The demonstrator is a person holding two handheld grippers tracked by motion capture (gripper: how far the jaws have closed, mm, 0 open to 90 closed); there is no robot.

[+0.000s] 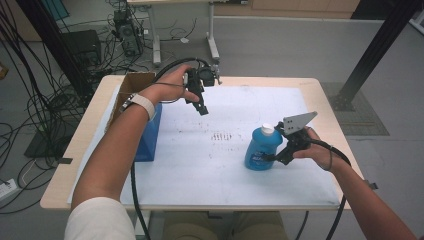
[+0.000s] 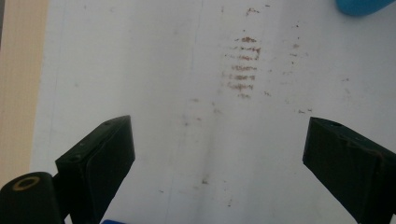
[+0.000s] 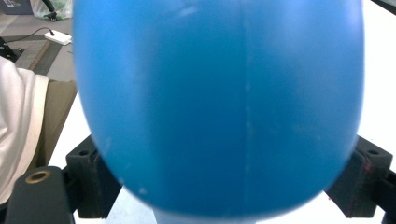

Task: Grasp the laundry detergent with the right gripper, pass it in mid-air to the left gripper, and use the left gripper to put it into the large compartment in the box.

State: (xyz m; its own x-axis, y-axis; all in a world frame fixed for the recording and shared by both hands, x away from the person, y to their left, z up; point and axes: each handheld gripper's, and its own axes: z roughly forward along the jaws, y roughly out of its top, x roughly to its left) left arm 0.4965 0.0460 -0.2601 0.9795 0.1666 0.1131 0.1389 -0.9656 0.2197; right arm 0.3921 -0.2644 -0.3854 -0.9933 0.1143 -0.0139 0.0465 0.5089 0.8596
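Note:
A blue bottle (image 1: 260, 150) with a white cap (image 1: 268, 129) stands upright on the white mat (image 1: 200, 175), right of centre. My right gripper (image 1: 271, 159) comes at it from the right, low on its body. In the right gripper view the bottle (image 3: 219, 102) sits between the two jaws, and both pads lie against its sides. My left gripper (image 1: 202, 109) hangs above the back left of the mat, pointing down, jaws wide apart. Nothing is between its jaws (image 2: 217, 154), with bare mat beneath. A corner of the bottle (image 2: 362, 5) shows at the top right of that view.
A blue box (image 1: 150, 135) and an open cardboard box (image 1: 132, 85) stand at the table's left side, under my left forearm. Brown smudges (image 1: 222, 136) mark the middle of the mat. Cables and desk legs lie on the floor beyond the table.

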